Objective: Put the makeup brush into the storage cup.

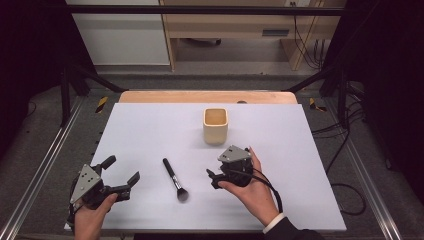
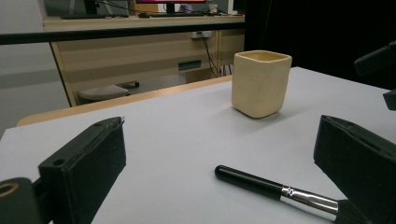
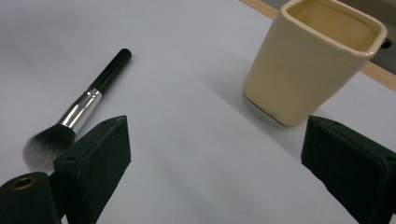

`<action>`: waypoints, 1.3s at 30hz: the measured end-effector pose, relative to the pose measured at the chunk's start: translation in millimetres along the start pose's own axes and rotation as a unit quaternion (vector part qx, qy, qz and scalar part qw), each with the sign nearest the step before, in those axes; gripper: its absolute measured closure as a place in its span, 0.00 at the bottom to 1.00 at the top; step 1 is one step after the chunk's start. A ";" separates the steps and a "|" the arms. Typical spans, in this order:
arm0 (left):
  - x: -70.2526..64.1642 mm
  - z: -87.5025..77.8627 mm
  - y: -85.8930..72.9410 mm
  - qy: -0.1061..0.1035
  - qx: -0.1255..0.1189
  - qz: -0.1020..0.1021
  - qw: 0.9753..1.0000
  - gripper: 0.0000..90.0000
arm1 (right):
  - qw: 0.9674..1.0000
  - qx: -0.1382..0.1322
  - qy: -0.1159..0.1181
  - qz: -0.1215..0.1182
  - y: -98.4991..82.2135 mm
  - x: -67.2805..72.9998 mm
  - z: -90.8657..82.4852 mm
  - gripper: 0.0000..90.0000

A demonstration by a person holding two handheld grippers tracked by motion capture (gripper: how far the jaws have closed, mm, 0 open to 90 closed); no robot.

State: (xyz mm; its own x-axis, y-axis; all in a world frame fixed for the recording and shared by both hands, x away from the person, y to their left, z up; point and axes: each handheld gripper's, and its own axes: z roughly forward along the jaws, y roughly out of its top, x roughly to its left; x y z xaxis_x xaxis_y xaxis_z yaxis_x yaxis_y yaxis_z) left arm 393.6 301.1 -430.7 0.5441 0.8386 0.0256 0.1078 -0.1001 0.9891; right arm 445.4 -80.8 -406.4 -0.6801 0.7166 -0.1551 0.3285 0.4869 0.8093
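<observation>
**Both grippers spread, brush lying free btwn them**

In the high view the makeup brush (image 1: 175, 179) is lying flat on the white surface (image 1: 150, 130), low centre of the frame, black handle pointing toward the upper left, bristle head toward the lower right. The cream cup (image 1: 215, 126) is standing upright above and right of it, well apart, mouth open to the top.

The left gripper (image 1: 121, 172) is sitting at the lower left of the frame, held by the person's left hand (image 1: 92, 217), jaws spread wide w/ nothing btwn them. In the left gripper view the brush (image 2: 275, 190) is lying near the lower right, just beside the right-hand jaw, not touched; the cup (image 2: 260, 83) is standing at upper centre-right.

The right gripper (image 1: 214, 179) is showing lower centre-right in the high view, gripped by the right hand (image 1: 252, 187), near the brush head but apart from it. Its jaws are standing spread, holding nothing. In the right gripper view the brush (image 3: 79, 112) is lying at the left, bristles close to the left-hand jaw, and the cup (image 3: 313, 60) is filling the upper right.
</observation>
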 end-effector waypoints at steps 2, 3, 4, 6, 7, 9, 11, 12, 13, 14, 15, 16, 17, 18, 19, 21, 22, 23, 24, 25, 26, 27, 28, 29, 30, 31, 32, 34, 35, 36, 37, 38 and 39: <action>0.4 -0.3 -0.1 0.002 -0.001 -0.002 1.000 0.02 | 1.000 0.005 0.004 -0.001 3.4 3.7 2.8 0.10; 0.8 -0.5 0.0 0.002 -0.001 -0.001 1.000 0.02 | 1.000 0.005 0.007 -0.001 4.9 5.4 4.6 0.10; 0.8 -0.5 -0.1 0.003 -0.002 -0.001 1.000 0.02 | 1.000 0.008 0.010 0.001 6.2 7.1 6.2 0.10; 0.8 -0.7 -0.1 0.002 -0.001 0.000 1.000 0.02 | 1.000 0.011 0.015 0.006 8.6 10.8 9.5 0.10; 0.5 -0.5 -0.1 0.002 -0.002 -0.001 1.000 0.02 | 1.000 0.013 0.018 0.004 9.7 12.4 11.1 0.10; 0.2 -0.2 -0.2 0.002 -0.001 0.000 1.000 0.02 | 1.000 0.015 0.020 0.004 11.7 15.8 14.0 0.10; 0.1 0.0 -0.1 0.001 -0.001 0.001 1.000 0.02 | 1.000 0.019 0.022 0.007 13.6 18.7 16.7 0.09; 0.1 0.1 -0.1 0.002 -0.002 0.000 1.000 0.02 | 0.999 0.019 0.025 0.010 14.5 19.9 18.3 0.09; 0.3 0.0 0.0 0.002 -0.002 0.000 1.000 0.02 | 0.999 0.020 0.027 0.011 15.2 21.1 19.7 0.09; 0.4 0.0 0.0 0.003 -0.002 0.000 1.000 0.02 | 0.999 0.022 0.029 0.012 16.1 22.5 21.3 0.09; 0.6 -0.1 0.0 0.004 -0.003 -0.001 1.000 0.02 | 0.999 0.024 0.030 0.013 16.9 24.1 22.8 0.09; 0.7 0.0 0.0 0.004 -0.003 -0.001 1.000 0.02 | 0.999 0.026 0.032 0.013 17.7 25.5 23.9 0.09; 0.7 0.2 -0.1 0.004 -0.003 -0.001 1.000 0.02 | 0.999 0.026 0.033 0.013 18.6 26.8 25.4 0.09; 0.7 0.5 -0.2 0.005 -0.002 -0.001 1.000 0.02 | 0.999 0.027 0.036 0.016 19.3 28.5 26.7 0.09; 0.5 0.8 -0.3 0.005 -0.001 0.000 1.000 0.02 | 0.999 0.027 0.039 0.017 19.8 29.9 28.2 0.09; 0.4 1.4 -0.4 0.004 0.001 0.002 1.000 0.02 | 0.999 0.027 0.043 0.018 20.9 33.3 31.2 0.09; 0.4 1.5 -0.4 0.004 0.001 0.003 1.000 0.02 | 0.999 0.027 0.044 0.018 21.2 35.2 32.9 0.09; 0.5 1.4 -0.4 0.004 0.000 0.002 1.000 0.02 | 0.998 0.028 0.047 0.016 21.6 36.8 34.3 0.09; 0.6 1.3 -0.4 0.005 0.000 0.002 1.000 0.02 | 0.998 0.030 0.047 0.017 22.1 38.6 35.6 0.08; 0.7 1.3 -0.4 0.006 0.000 0.001 1.000 0.02 | 0.998 0.030 0.049 0.016 22.4 39.9 37.0 0.08; 0.8 1.2 -0.4 0.006 0.000 0.001 1.000 0.02 | 0.998 0.029 0.051 0.018 22.9 41.5 38.3 0.08; 1.0 1.2 -0.4 0.006 0.000 0.001 1.000 0.02 | 0.998 0.030 0.052 0.019 23.5 42.9 39.5 0.08; 1.1 1.3 -0.5 0.006 0.000 0.001 1.000 0.02 | 0.998 0.031 0.053 0.016 23.9 43.9 40.8 0.08; 1.2 1.3 -0.5 0.007 0.000 0.001 1.000 0.02 | 0.998 0.031 0.054 0.018 24.4 45.4 42.2 0.08; 1.3 1.3 -0.5 0.007 0.000 0.001 1.000 0.02 | 0.998 0.031 0.054 0.018 24.7 46.4 43.5 0.08; 1.4 1.2 -0.5 0.007 0.000 0.001 1.000 0.02 | 0.998 0.032 0.054 0.020 25.3 47.7 44.9 0.08; 1.6 1.1 -0.5 0.008 0.000 0.001 1.000 0.02 | 0.998 0.031 0.053 0.022 25.4 48.7 46.3 0.08; 2.0 0.9 -0.5 0.009 -0.001 0.001 1.000 0.02 | 0.998 0.031 0.055 0.022 25.8 51.1 48.6 0.08; 2.2 0.9 -0.5 0.009 -0.001 0.000 1.000 0.02 | 0.998 0.032 0.056 0.022 26.0 52.5 49.4 0.08; 2.3 0.9 -0.6 0.009 -0.001 0.000 1.000 0.02 | 0.998 0.033 0.057 0.022 26.1 53.9 50.2 0.08; 2.3 0.9 -0.6 0.009 -0.001 0.000 1.000 0.02 | 0.997 0.035 0.059 0.021 26.2 54.9 51.0 0.08; 2.3 1.0 -0.6 0.009 -0.001 0.000 1.000 0.02 | 0.997 0.035 0.059 0.021 26.1 56.0 51.9 0.08; 2.3 1.0 -0.6 0.009 -0.001 0.000 1.000 0.02 | 0.997 0.035 0.059 0.023 26.1 57.4 52.8 0.08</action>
State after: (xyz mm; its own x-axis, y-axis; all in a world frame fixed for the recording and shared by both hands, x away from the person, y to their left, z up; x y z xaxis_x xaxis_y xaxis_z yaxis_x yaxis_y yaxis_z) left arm 395.7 302.5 -431.3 0.5285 0.8485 0.0282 0.1061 -0.0990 0.9894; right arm 449.5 -0.5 -424.1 -0.7342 0.6773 -0.0478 0.4030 0.4913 0.7722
